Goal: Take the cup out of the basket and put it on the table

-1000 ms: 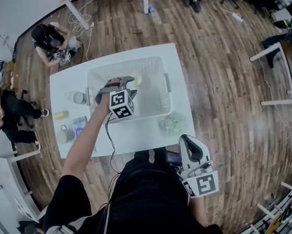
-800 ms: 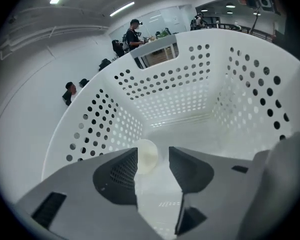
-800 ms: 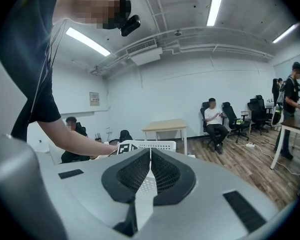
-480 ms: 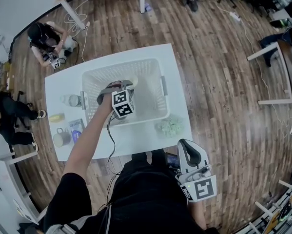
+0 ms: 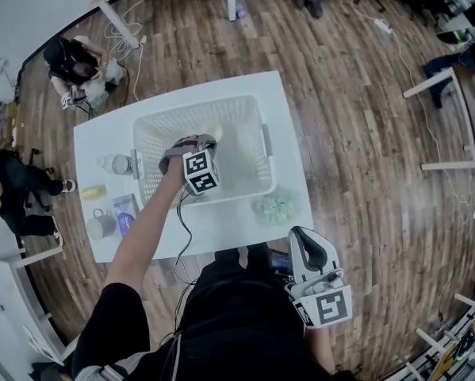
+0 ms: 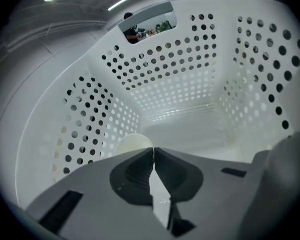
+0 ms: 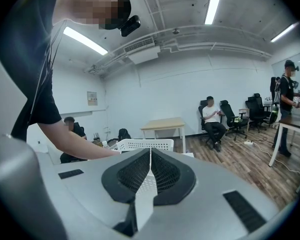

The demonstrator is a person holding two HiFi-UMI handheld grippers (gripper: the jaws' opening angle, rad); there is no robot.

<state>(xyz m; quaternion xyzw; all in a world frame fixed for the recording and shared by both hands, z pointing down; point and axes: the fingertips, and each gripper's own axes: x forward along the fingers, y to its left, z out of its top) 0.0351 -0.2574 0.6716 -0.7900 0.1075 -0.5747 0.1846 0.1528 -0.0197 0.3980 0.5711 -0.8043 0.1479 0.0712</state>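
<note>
A white perforated basket [image 5: 251, 182] stands on the white table [image 5: 221, 225]. Inside it, near the far wall, lies a pale yellow cup [image 5: 214, 132]. My left gripper [image 5: 203, 140] reaches steeply down into the basket. Its jaws have just been closing. In the left gripper view the cup [image 6: 131, 143] shows just past the left jaw, and its thin edge runs into the seam where the tips of the left gripper [image 6: 153, 149] meet. My right gripper [image 5: 307, 240] is held off the table's near edge by the person's waist. The right gripper [image 7: 150, 152] is shut on nothing.
On the table left of the basket lie a clear bottle [image 5: 116, 163], a yellow item [image 5: 98, 190], a blue packet [image 5: 126, 206] and a grey mug [image 5: 99, 225]. A green crumpled thing [image 5: 278, 205] lies at the basket's right front corner. People sit on the floor at left.
My left gripper has sunk deeper into the basket towards the cup. The right gripper has kept still.
</note>
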